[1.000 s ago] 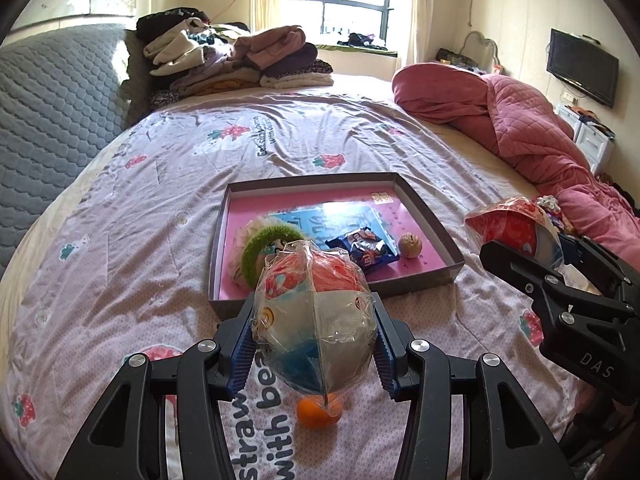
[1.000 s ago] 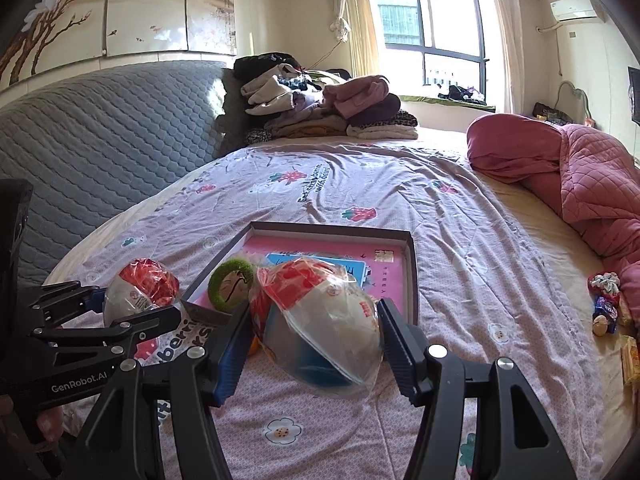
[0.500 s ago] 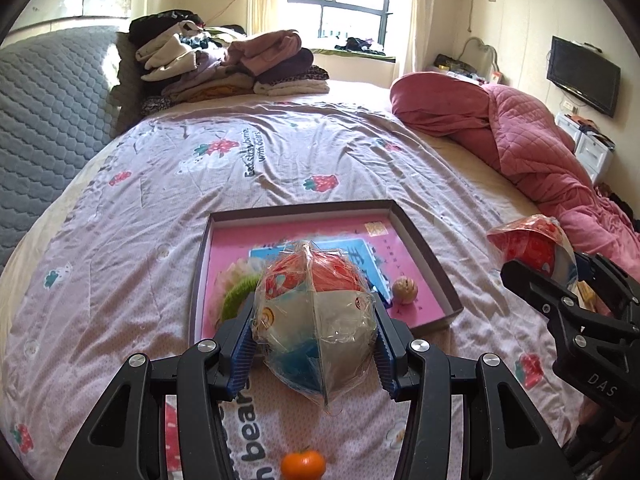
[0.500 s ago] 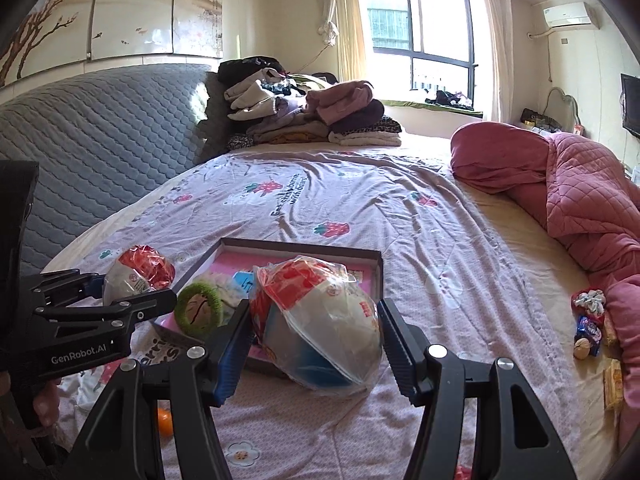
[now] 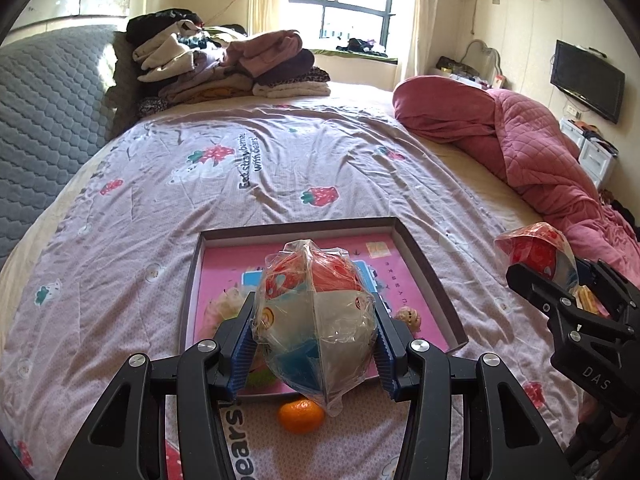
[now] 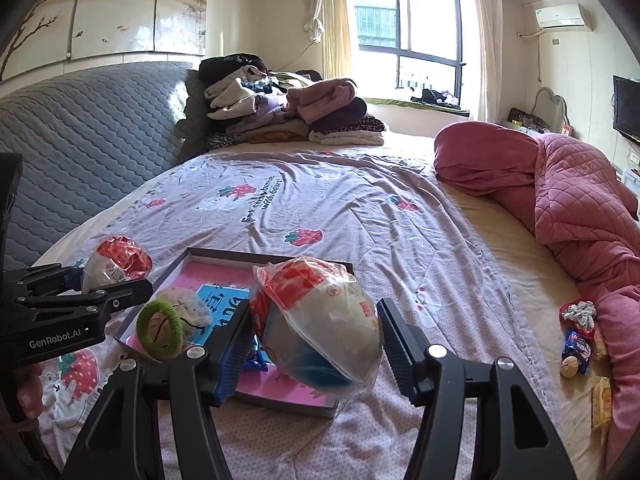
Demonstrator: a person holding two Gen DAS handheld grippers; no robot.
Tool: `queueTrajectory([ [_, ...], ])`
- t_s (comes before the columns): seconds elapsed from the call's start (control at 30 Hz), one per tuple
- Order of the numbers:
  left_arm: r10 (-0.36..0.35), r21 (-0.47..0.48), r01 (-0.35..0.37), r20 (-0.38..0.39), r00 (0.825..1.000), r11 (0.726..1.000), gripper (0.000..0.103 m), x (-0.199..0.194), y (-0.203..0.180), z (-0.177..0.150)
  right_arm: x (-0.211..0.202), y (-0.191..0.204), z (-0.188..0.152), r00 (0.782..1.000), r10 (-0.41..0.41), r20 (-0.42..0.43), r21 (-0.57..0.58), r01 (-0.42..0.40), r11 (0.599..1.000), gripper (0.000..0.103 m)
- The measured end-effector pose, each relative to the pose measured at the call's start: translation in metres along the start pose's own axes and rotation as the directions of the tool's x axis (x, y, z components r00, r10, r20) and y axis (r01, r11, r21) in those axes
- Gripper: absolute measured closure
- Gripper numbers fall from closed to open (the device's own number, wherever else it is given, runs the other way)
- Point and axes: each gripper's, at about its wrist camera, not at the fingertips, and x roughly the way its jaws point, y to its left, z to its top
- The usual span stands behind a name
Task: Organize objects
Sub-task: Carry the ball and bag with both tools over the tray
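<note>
My left gripper (image 5: 314, 344) is shut on a plastic-wrapped toy ball (image 5: 316, 320), red, white and blue, held above the near edge of a shallow grey tray (image 5: 424, 268) with a pink floor. My right gripper (image 6: 316, 344) is shut on a second wrapped ball (image 6: 320, 320), held over the tray's right corner (image 6: 320, 410). The tray holds a green hair ring on a fluffy ball (image 6: 160, 328), a blue card (image 6: 216, 300), a walnut (image 5: 408, 316). An orange (image 5: 301, 416) lies on the sheet before the tray.
The bed has a lilac strawberry sheet (image 5: 280, 168). Folded clothes (image 5: 224, 68) are piled at its far end, a pink quilt (image 5: 532, 156) lies along the right. Snacks, a walnut and a scrunchie (image 6: 580, 340) lie at the right edge. A grey padded headboard (image 6: 88, 136) is left.
Both grippers have risen and pulled back with their balls. The tray and the orange now sit lower and nearer in both views.
</note>
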Motion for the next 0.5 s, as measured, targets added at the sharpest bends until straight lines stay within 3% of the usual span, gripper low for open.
queueTrajectory([
  [0.5,0.0,0.026,0.002,-0.067,0.998,1.0,0.051,0.049,-0.009,-0.013,0.044,0.008,-0.02,0.998,0.0,-0.069,-0.038,-0.003,0.999,0.042],
])
